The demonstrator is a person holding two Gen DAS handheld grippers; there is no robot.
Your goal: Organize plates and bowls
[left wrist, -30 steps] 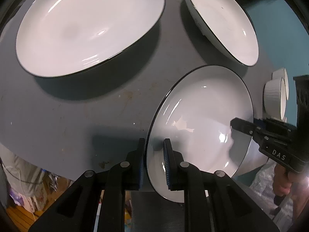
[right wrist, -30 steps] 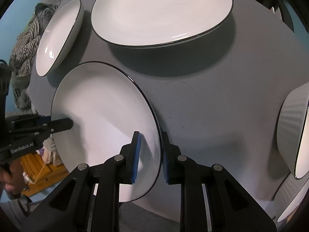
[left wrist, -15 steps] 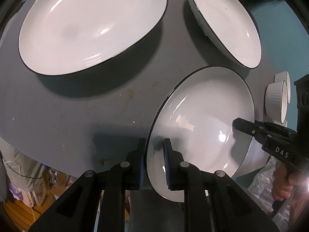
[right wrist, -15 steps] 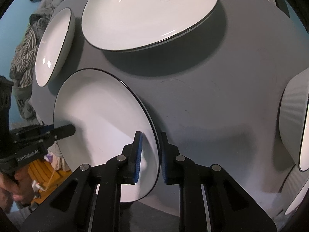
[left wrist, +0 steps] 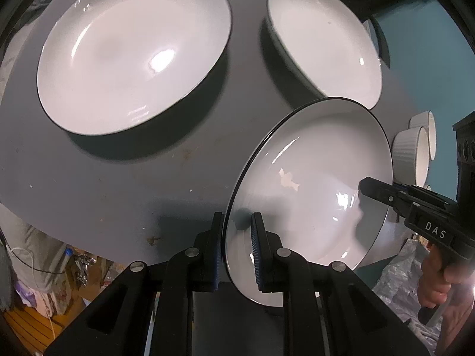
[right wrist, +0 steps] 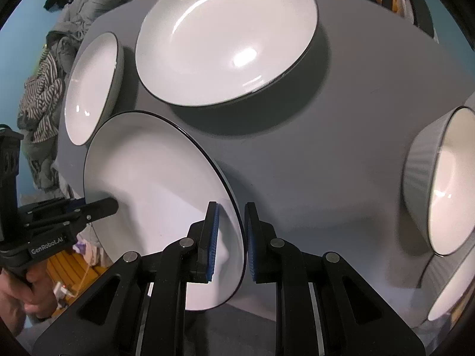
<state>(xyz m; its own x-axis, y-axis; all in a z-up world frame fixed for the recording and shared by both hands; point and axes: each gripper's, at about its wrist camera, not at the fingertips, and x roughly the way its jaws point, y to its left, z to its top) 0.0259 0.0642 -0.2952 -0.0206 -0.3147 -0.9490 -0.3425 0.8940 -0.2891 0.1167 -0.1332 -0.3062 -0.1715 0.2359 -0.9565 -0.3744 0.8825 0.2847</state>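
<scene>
A white plate with a thin black rim point(left wrist: 311, 178) point(right wrist: 154, 178) hangs tilted over the near part of the grey table point(left wrist: 104, 178), held at two opposite edges. My left gripper point(left wrist: 237, 219) is shut on its rim, one blue pad on each face. My right gripper point(right wrist: 231, 207) is shut on the opposite rim the same way. Each gripper shows in the other's view: the right gripper point(left wrist: 365, 184) at the plate's right edge, the left gripper point(right wrist: 109, 204) at its left edge. A larger black-rimmed plate point(left wrist: 133, 59) point(right wrist: 225, 41) lies flat on the table beyond.
A deeper black-rimmed dish point(left wrist: 323, 44) point(right wrist: 92, 89) sits beside the large plate. White ribbed bowls point(left wrist: 412, 154) point(right wrist: 445, 184) stand at the table's right side. A heap of clothes point(right wrist: 44, 95) lies past the table's left edge. A hand point(left wrist: 439, 279) holds the right gripper's handle.
My right gripper has risen a little and rolled with the plate's rim in it, so the large plate and ribbed bowl shifted in its view. Both grips are unchanged.
</scene>
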